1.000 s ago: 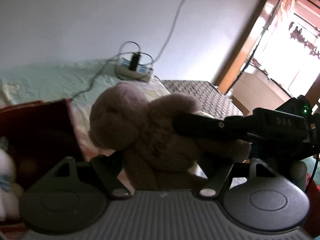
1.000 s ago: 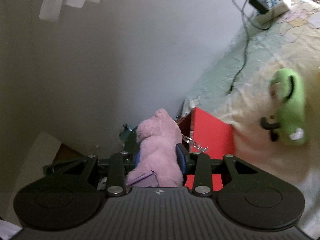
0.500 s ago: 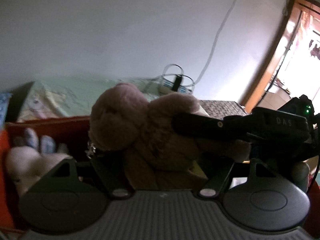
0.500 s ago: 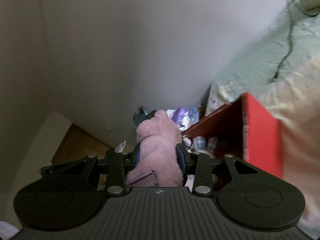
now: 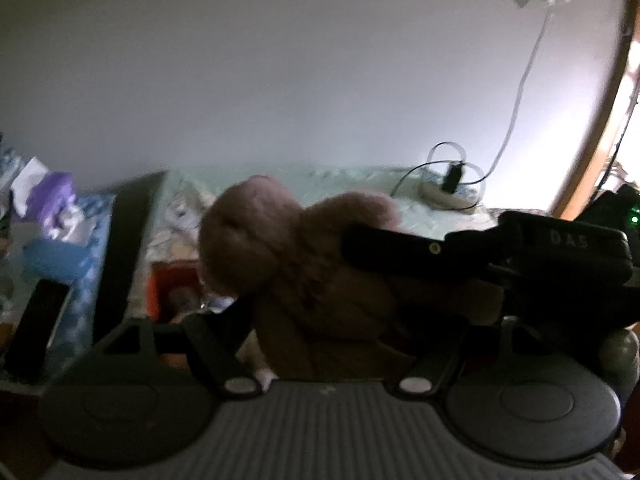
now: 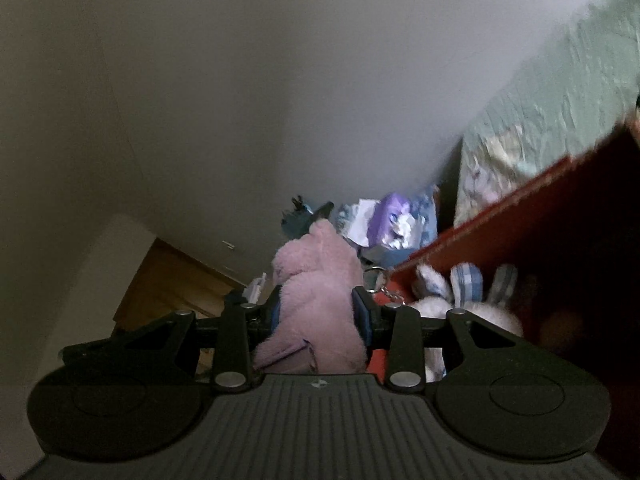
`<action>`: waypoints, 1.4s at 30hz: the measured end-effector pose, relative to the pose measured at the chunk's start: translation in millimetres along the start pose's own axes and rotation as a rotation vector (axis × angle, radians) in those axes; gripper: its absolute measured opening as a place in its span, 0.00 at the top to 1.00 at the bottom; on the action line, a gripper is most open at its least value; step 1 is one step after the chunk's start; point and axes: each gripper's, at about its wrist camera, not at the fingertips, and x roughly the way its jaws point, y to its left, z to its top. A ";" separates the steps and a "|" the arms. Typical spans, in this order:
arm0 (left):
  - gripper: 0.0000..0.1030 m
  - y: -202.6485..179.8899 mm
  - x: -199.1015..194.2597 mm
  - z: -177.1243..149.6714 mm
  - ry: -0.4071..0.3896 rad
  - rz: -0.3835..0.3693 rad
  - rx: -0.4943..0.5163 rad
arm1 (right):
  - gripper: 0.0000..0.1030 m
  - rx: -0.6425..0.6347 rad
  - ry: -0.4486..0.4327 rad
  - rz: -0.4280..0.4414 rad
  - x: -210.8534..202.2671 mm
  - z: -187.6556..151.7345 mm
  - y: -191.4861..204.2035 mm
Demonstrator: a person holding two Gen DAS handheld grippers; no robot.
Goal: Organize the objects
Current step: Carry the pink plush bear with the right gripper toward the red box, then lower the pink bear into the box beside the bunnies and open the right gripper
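The left hand-held gripper [image 5: 320,320] is clamping a brown plush bear [image 5: 296,256], its fingers closed against the toy's lower body; the bear's head is leaning to the left. The right hand-held gripper's black body [image 5: 520,256] is crossing in front of the bear's right side in the left wrist view. Just beyond the bear, a corner of the red box [image 5: 154,292] is showing below its head, sitting on the bed [image 5: 360,184]. Farther back, a white power strip [image 5: 444,196] with a black plug and looped cables is lying on the bed against the wall.

The right hand-held gripper [image 6: 320,316] is gripping a pink plush toy [image 6: 320,292] between blue-padded fingers [image 6: 362,312], closed tight on its middle, with the toy standing upright. A keyring [image 6: 378,280] is hanging just beside its right side. To the right, the red box [image 6: 500,220] is open, and a white plush rabbit [image 6: 460,300] with checked ears is lying inside it. Beyond, cluttered purple and blue items [image 6: 392,224] are sitting near the wall.
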 end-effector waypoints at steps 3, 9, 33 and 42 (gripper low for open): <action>0.27 15.2 8.0 -5.7 0.038 0.021 -0.022 | 0.63 0.026 0.018 -0.026 17.0 -8.4 -6.6; 0.24 31.1 16.0 -25.6 0.092 0.069 -0.034 | 0.62 0.025 0.076 -0.092 34.4 -24.4 -13.8; 0.16 21.5 -0.6 -39.5 0.081 0.197 0.050 | 0.73 -0.121 0.151 -0.209 14.2 -26.8 -4.6; 0.17 30.3 -6.6 -43.9 0.083 0.230 -0.001 | 0.73 -0.105 0.224 -0.227 30.3 -41.8 -8.8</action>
